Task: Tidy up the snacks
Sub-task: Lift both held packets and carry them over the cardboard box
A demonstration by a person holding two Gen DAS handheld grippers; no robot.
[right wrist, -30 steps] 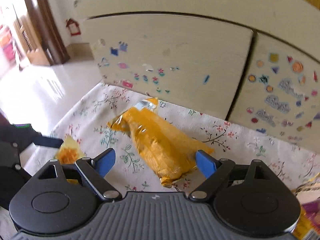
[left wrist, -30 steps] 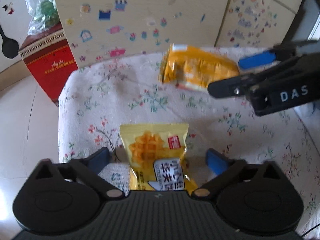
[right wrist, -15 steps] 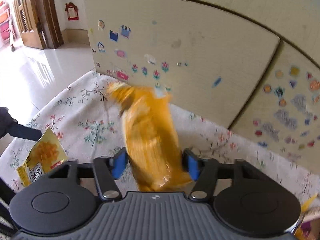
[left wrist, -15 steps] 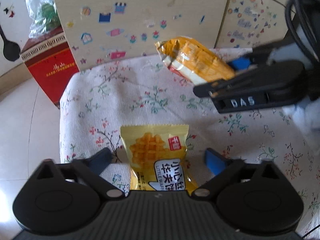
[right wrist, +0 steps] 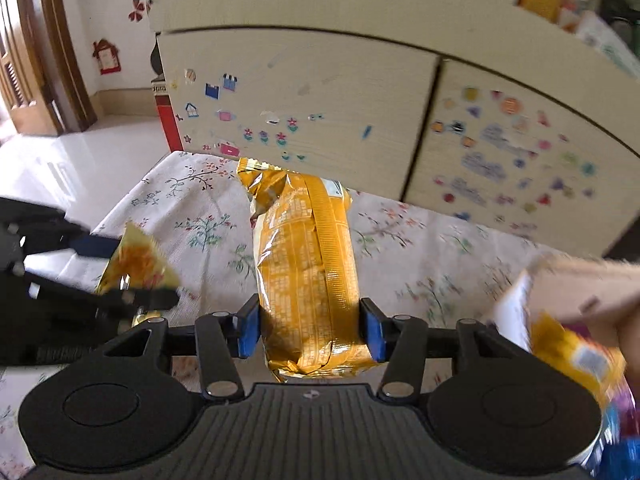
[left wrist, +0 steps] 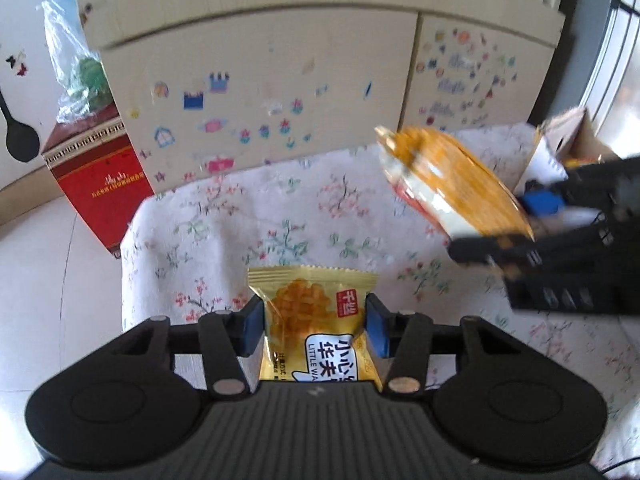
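Observation:
A small yellow waffle packet (left wrist: pixel 310 296) sits between the blue pads of my left gripper (left wrist: pixel 315 320). Its jaws are closing and the pads press on both sides of the packet, which is lifted slightly off the floral cloth (left wrist: pixel 240 216). My right gripper (right wrist: pixel 310 328) is also closing, its pads pressing on a long orange snack packet (right wrist: pixel 304 248) held above the cloth. In the left wrist view that orange packet (left wrist: pixel 452 184) hangs blurred at the right. In the right wrist view the waffle packet (right wrist: pixel 136 264) shows at the left.
A cabinet with stickers (left wrist: pixel 260 80) stands right behind the table. At the table's right end is an open cardboard box (right wrist: pixel 580 280) with colourful snack packets inside. On the floor to the left, a red box (left wrist: pixel 96 176) carries a clear plastic bag (left wrist: pixel 76 80).
Both grippers have shut from wide open onto their packets. The waffle packet has risen a little. The orange packet has left the cloth and swung right toward the cardboard box.

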